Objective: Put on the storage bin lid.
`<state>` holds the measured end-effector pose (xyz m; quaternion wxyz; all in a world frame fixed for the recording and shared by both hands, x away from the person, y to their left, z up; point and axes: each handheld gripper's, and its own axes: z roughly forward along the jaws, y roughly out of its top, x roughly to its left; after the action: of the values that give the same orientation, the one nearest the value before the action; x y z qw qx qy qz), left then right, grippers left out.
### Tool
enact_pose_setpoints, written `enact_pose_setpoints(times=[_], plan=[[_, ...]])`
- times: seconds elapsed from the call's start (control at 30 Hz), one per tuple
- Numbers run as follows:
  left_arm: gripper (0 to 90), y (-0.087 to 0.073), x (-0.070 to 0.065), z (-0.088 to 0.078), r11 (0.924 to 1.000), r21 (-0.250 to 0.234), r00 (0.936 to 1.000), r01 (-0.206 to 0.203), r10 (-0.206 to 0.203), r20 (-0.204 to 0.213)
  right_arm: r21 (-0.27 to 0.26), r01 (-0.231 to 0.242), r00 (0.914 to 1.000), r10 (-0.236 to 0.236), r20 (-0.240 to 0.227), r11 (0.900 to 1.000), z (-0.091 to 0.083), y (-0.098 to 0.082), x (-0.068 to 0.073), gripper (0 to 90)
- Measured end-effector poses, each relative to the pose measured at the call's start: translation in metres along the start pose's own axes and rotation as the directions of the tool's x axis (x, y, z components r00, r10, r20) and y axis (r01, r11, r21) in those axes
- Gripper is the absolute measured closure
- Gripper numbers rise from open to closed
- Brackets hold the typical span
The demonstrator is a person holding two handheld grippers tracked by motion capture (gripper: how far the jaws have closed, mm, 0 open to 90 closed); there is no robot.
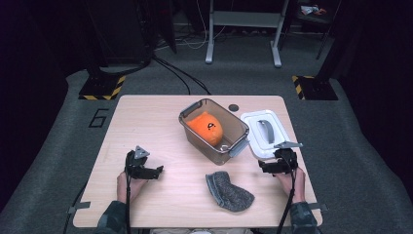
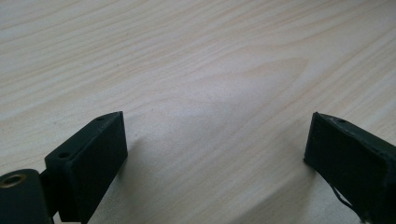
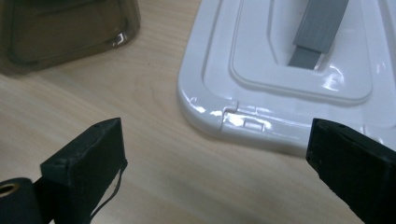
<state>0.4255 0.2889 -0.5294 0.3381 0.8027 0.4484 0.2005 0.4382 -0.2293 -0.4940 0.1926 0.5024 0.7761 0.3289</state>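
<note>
Hovering my right gripper (image 3: 217,154), jaws spread and empty, just short of the glossy white plastic lid (image 3: 261,79) with a grey strap handle; my left gripper (image 2: 215,149), spread too, over bare pale wood-grain table (image 2: 196,60).

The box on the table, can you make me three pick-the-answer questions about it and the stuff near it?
1. Where is the orange toy? A in the box B on the lid C on the floor
2. What colour is the lid? A red B white C green
3. How is the right gripper? A open B shut on the sock C shut on the lid

A: the toy sits inside the clear box.
B: the lid beside the box is white.
A: its jaws stand wide apart, holding nothing.
</note>
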Motion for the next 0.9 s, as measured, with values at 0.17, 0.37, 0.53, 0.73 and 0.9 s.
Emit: enact_pose_setpoints(times=[0.17, 0.37, 0.53, 0.73, 0.9], plan=[[5.4, 0.0, -0.001, 0.0, 1.0, -0.004, 1.0, 0.006, -0.006, 0.0, 0.001, 0.005, 1.0, -0.005, 0.001, 1.0, 0.007, 0.016, -0.009, 4.1], [5.4, 0.0, -0.001, 0.0, 1.0, -0.003, 1.0, -0.005, 0.005, 0.001, 0.014, -0.012, 0.9998, 0.012, 0.014, 1.0, 0.018, 0.032, -0.019, 4.6], [5.4, 0.0, -0.002, 0.0, 0.9999, -0.003, 1.0, -0.01, 0.01, 0.002, 0.021, -0.031, 0.9995, 0.031, 0.008, 0.999, 0.025, 0.043, -0.027, 5.5], [5.4, 0.0, -0.002, 0.0, 1.0, -0.003, 1.0, -0.004, 0.004, 0.006, 0.032, -0.051, 0.9987, 0.051, -0.001, 0.998, 0.035, 0.055, -0.034, 6.9], [5.4, 0.0, -0.002, 0.0, 1.0, -0.003, 1.0, -0.005, 0.005, 0.006, 0.043, -0.087, 0.9962, 0.087, -0.004, 0.995, 0.045, 0.062, -0.041, 11.7]])
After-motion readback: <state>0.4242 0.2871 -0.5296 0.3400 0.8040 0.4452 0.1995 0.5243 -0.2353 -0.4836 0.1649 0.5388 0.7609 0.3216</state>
